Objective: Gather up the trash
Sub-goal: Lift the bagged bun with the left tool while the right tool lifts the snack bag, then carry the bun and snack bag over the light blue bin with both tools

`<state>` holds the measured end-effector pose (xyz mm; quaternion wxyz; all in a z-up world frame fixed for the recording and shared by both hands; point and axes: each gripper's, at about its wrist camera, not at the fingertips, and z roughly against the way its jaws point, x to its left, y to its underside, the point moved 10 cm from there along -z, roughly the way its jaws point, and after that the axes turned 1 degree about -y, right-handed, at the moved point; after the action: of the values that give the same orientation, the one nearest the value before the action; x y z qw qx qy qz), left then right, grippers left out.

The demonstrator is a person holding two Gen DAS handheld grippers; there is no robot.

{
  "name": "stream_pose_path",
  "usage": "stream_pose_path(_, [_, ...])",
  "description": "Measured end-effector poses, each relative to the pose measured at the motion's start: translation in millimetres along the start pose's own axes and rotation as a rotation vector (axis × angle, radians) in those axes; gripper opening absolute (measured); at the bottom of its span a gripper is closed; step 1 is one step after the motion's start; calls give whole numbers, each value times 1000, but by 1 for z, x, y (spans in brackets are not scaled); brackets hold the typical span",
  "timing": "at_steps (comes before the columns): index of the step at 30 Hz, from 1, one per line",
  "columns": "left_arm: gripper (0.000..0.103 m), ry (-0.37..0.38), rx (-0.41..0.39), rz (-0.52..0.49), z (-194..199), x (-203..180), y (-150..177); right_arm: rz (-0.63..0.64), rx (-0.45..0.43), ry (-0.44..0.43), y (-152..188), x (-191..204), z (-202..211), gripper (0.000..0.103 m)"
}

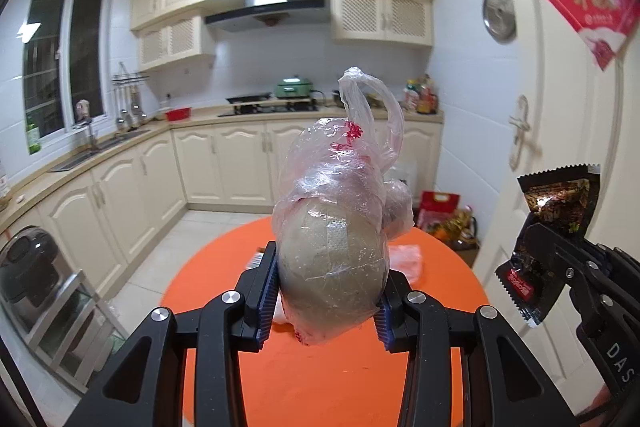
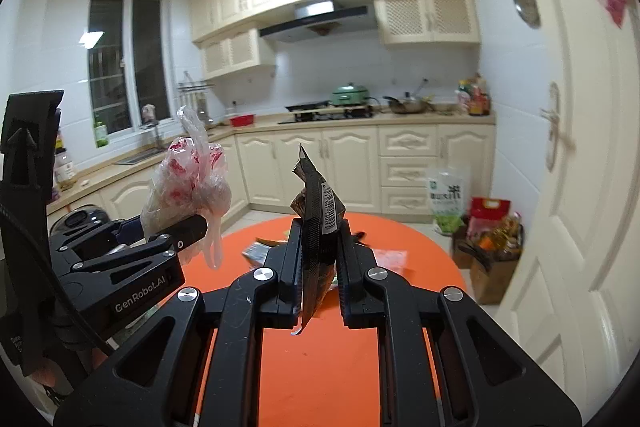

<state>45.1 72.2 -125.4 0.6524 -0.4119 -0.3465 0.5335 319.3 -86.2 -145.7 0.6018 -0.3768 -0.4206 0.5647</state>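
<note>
We've got the left hand-held gripper (image 1: pixel 326 301) pinching a plastic bag (image 1: pixel 336 223) with something round inside, and the right hand-held gripper (image 2: pixel 318 275) pressed together on a dark snack wrapper (image 2: pixel 318 223), both lifted above the orange tabletop (image 1: pixel 320 379). We should hold both grips firm till we're over a bin, none in view. More scraps (image 2: pixel 260 251) lie on the tabletop just ahead; kitchen cabinets (image 1: pixel 236 163) well beyond.

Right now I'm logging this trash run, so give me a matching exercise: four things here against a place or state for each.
Things:
1. plastic bag
2. dark snack wrapper
3. green pot
4. orange table

Places or states:
A. on the stove at the back
B. clamped in the left gripper
C. below both grippers
D. pinched in the right gripper

Pairs: 1-B, 2-D, 3-A, 4-C
</note>
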Motion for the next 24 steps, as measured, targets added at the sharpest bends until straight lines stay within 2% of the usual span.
stream_pose_path(6, [37, 91, 63, -58, -40, -43, -12, -66, 28, 90, 12, -47, 6, 14])
stream_pose_path(11, [37, 179, 145, -123, -76, -86, -12, -145, 61, 202, 31, -105, 19, 14])
stream_pose_path(20, [37, 292, 294, -255, -134, -168, 6, -306, 165, 411, 88, -216, 42, 14])
stream_pose_path(24, [37, 334, 359, -315, -162, -208, 15, -347, 212, 456, 114, -248, 51, 14])
